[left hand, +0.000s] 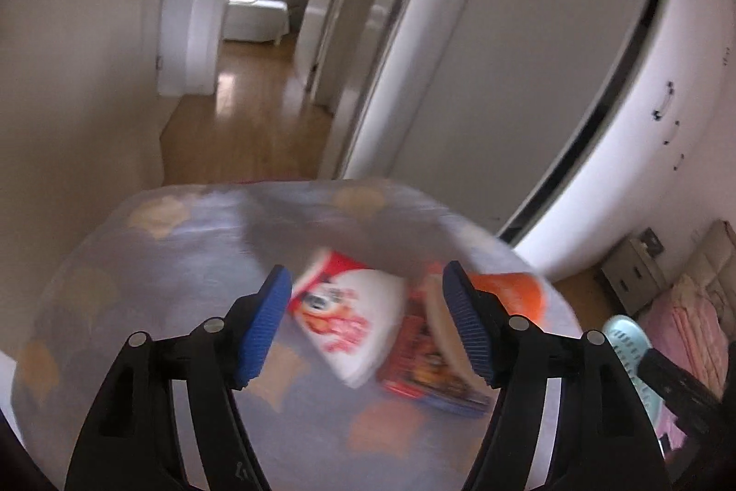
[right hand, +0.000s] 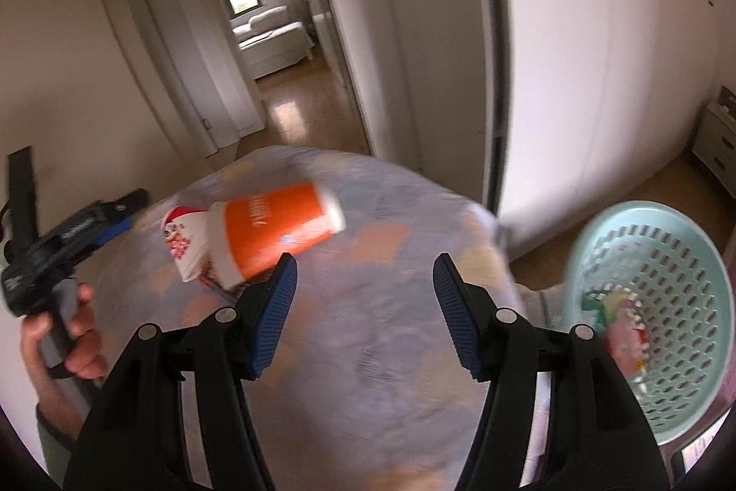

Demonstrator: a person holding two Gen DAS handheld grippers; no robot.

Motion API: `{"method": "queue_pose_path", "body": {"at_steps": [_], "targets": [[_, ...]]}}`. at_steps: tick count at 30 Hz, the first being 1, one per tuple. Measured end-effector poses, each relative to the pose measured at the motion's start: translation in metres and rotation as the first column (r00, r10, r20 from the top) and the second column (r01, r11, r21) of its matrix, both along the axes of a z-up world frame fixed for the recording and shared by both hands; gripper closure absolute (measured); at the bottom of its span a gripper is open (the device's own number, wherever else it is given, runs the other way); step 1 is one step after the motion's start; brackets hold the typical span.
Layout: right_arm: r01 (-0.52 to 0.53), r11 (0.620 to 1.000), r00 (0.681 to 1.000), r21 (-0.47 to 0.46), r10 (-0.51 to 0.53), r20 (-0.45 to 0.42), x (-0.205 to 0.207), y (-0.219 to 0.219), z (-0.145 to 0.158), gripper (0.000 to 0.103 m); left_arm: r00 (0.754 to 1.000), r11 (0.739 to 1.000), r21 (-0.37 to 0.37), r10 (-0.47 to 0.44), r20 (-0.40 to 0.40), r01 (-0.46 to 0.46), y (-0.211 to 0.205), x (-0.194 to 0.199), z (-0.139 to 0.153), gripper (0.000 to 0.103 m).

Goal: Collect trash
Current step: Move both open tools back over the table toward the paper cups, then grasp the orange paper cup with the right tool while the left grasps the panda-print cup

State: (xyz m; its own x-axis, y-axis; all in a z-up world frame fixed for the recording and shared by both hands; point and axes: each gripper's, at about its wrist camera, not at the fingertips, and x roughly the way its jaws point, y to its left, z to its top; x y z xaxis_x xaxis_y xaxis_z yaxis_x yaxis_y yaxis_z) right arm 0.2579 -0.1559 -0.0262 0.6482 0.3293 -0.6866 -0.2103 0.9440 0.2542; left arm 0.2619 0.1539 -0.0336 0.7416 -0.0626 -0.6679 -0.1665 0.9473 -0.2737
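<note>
An orange paper cup (right hand: 276, 233) lies on the lilac patterned tablecloth (right hand: 368, 330) beside a perforated mint plastic basket (right hand: 667, 307).

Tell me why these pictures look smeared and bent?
Left wrist view: the cups and tablecloth are motion-smeared, while the gripper stays sharp. Right wrist view: the orange cup and basket blur likewise; the fisheye lens bows the door frames, and the floor glares.

A pale lilac cloth (right hand: 368, 307) patterned with tan patches. On it, an orange cup (right hand: 276, 233) with white rims, a white-and-red cup (left hand: 354, 320), a red packet (left hand: 428, 371). A mint-green perforated basket (right hand: 667, 307). Blue pads (right hand: 276, 316) on black grippers.
</note>
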Motion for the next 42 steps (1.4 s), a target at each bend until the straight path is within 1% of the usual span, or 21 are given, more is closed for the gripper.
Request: {"method": "queue_pose_path", "body": {"at_steps": [3,6,9,11,14,15,16,18,20,21,22,23,25,28,30,34,39,40,41,42], "targets": [[-0.035,0.999,0.999,0.005,0.035,0.005,0.003,0.025,-0.003,0.041,1.0,1.0,-0.011,0.007,-0.03,-0.007,0.015,0.011,-0.016,0.036],[-0.076,0.997,0.997,-0.011,0.076,0.021,0.004,0.05,-0.005,0.038,0.999,1.0,-0.026,0.006,-0.042,-0.008,0.029,0.016,-0.026,0.035],[-0.105,0.994,0.994,-0.033,0.106,0.025,0.009,0.075,-0.006,0.035,0.999,0.999,-0.039,-0.004,-0.046,0.002,0.033,0.018,-0.032,0.035],[-0.115,0.992,0.993,-0.054,0.116,0.025,0.013,0.091,-0.01,0.035,0.999,0.999,-0.04,-0.01,-0.045,0.008,0.035,0.02,-0.037,0.037],[-0.124,0.988,0.992,-0.093,0.127,0.019,0.018,0.113,-0.018,0.035,0.999,0.998,-0.051,-0.027,-0.048,0.024,0.036,0.02,-0.04,0.037],[-0.124,0.987,0.992,-0.105,0.126,0.014,0.019,0.118,-0.02,0.035,0.998,0.998,-0.052,-0.028,-0.049,0.026,0.037,0.02,-0.041,0.04],[-0.119,0.985,0.993,-0.121,0.12,0.005,0.021,0.126,-0.025,0.035,0.998,0.998,-0.052,-0.031,-0.051,0.029,0.037,0.02,-0.042,0.045],[-0.107,0.984,0.994,-0.141,0.107,-0.005,0.025,0.132,-0.03,0.035,0.997,0.998,-0.051,-0.044,-0.06,0.041,0.036,0.022,-0.045,0.052],[-0.098,0.982,0.995,-0.164,0.096,-0.018,0.028,0.136,-0.036,0.035,0.997,0.998,-0.05,-0.049,-0.063,0.046,0.035,0.023,-0.046,0.053],[-0.091,0.981,0.996,-0.173,0.088,-0.021,0.029,0.135,-0.038,0.036,0.997,0.998,-0.051,-0.052,-0.063,0.049,0.035,0.024,-0.047,0.055],[-0.085,0.98,0.996,-0.178,0.082,-0.026,0.03,0.134,-0.04,0.047,0.996,0.997,-0.053,-0.058,-0.061,0.055,0.034,0.024,-0.047,0.06],[-0.092,0.98,0.996,-0.175,0.087,-0.036,0.03,0.131,-0.042,0.054,0.996,0.996,-0.058,-0.068,-0.058,0.064,0.033,0.024,-0.046,0.061],[-0.105,0.982,0.994,-0.159,0.096,-0.06,0.029,0.124,-0.044,0.073,0.996,0.996,-0.047,-0.073,-0.057,0.07,0.031,0.023,-0.045,0.063],[-0.091,0.984,0.995,-0.154,0.083,-0.058,0.02,0.109,-0.044,0.084,0.995,0.996,-0.039,-0.079,-0.057,0.077,0.03,0.021,-0.045,0.063],[-0.084,0.986,0.995,-0.144,0.076,-0.057,0.012,0.099,-0.042,0.085,0.995,0.996,-0.04,-0.08,-0.055,0.078,0.03,0.02,-0.044,0.063],[-0.061,0.988,0.998,-0.139,0.056,-0.04,0.0,0.072,-0.037,0.085,0.996,0.996,-0.041,-0.077,-0.053,0.075,0.031,0.02,-0.044,0.065],[-0.022,0.99,0.999,-0.138,0.016,-0.042,-0.001,0.04,-0.034,0.085,0.995,0.996,-0.043,-0.076,-0.057,0.074,0.03,0.021,-0.043,0.065],[-0.014,0.99,0.999,-0.138,0.008,-0.041,-0.002,0.034,-0.033,0.085,0.995,0.996,-0.043,-0.077,-0.058,0.075,0.031,0.02,-0.043,0.064],[-0.014,0.991,0.999,-0.131,0.009,-0.041,0.0,0.03,-0.032,0.083,0.995,0.996,-0.047,-0.077,-0.058,0.075,0.031,0.02,-0.042,0.063],[-0.02,0.993,0.999,-0.115,0.015,-0.043,-0.002,0.026,-0.03,0.072,0.995,0.996,-0.051,-0.078,-0.058,0.075,0.033,0.021,-0.042,0.062]]}}
